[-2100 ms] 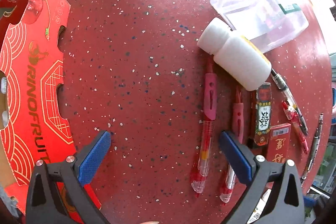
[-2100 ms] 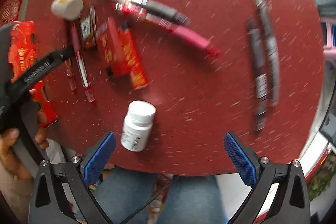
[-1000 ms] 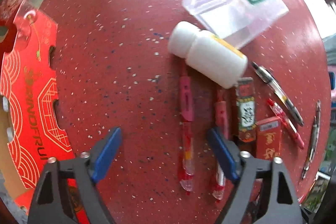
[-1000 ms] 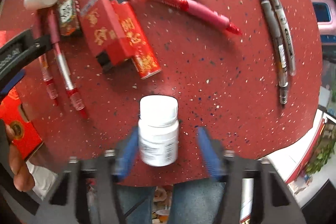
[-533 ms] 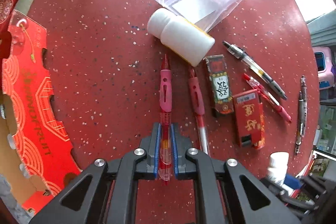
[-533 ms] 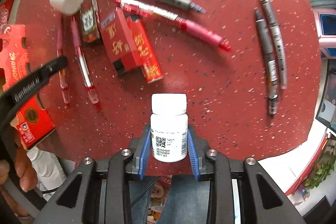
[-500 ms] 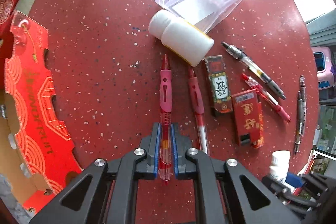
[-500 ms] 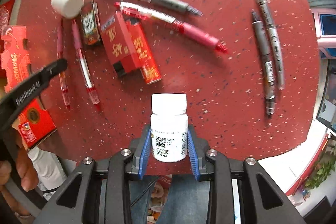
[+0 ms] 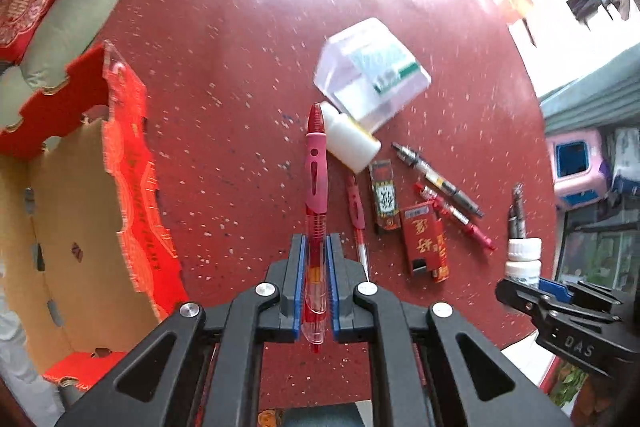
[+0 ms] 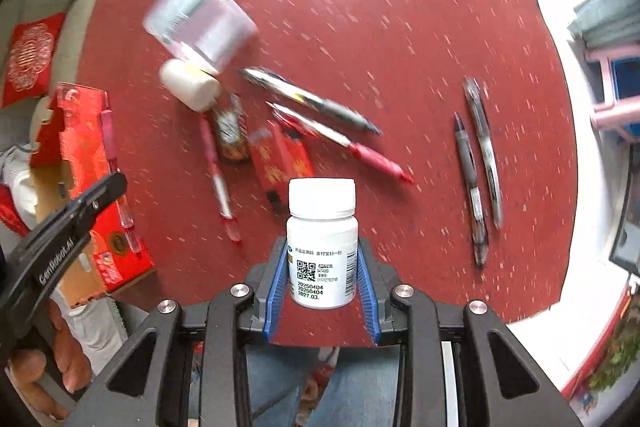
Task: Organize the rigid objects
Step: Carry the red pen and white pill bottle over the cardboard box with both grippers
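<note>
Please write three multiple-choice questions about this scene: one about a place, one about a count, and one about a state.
1. Where does the clear plastic box lie?
A. on the red table
B. inside the cardboard box
C. in a tool

2. How many grey pens lie as a pair apart from the other things?
A. one
B. two
C. four

3. What does the left tool hold?
A. nothing
B. a white bottle
C. a red pen

Answers:
1 A: the clear plastic box rests on the red table.
2 B: two grey pens.
3 C: the left tool is shut on the red pen.

Pens (image 9: 439, 183) beside boxes (image 9: 423, 242) on table (image 9: 240, 75)
</note>
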`<state>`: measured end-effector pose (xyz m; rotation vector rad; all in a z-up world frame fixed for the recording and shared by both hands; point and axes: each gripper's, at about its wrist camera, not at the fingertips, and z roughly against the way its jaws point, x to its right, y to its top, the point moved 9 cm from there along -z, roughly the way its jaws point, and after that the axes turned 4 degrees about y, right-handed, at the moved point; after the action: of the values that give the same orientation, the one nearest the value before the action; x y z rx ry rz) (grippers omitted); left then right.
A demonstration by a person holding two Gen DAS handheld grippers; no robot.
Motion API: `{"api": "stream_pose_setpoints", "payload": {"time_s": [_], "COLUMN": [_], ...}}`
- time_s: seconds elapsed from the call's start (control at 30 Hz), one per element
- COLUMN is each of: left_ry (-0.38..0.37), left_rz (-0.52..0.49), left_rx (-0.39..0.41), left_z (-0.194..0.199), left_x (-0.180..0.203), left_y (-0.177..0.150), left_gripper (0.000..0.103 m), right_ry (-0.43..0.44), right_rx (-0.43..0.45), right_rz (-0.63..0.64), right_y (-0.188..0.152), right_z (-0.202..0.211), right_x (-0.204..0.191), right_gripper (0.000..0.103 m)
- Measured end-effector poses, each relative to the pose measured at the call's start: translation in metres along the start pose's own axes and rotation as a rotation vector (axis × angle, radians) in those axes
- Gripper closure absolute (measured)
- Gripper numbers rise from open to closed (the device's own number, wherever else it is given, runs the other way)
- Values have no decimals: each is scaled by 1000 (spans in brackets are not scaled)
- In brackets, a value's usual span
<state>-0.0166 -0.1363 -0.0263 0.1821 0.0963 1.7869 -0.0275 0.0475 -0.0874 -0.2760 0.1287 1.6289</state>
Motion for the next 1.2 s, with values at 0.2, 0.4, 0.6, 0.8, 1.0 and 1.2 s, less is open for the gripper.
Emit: {"api": "stream_pose_setpoints", "payload": {"time_s": [0.2, 0.4, 0.6, 0.8, 1.0, 1.2], "left_ry": [3, 23, 63, 124, 179, 229], "left_rz": [44, 130, 210, 307, 395, 443], "left_rx": [52, 108, 147, 161, 156, 149], "left_z": [1, 21, 39, 45, 45, 41], "left_x": [-6, -37, -79, -132, -185, -225], "left_y": [12, 20, 24, 19, 11, 12], "left_gripper": [92, 92, 92, 92, 92, 92], "right_ry": [-2, 17, 43, 74, 126, 176], "right_rx": [34, 59, 67, 65, 43, 15], "right_rz": [114, 234, 358, 473, 581, 677], "right_y": [14, 27, 33, 34, 30, 25], "right_z": [12, 17, 20, 21, 11, -4], "right_x": [-31, -82, -140, -197, -259, -317], "right_gripper": [69, 69, 69, 69, 69, 69]}}
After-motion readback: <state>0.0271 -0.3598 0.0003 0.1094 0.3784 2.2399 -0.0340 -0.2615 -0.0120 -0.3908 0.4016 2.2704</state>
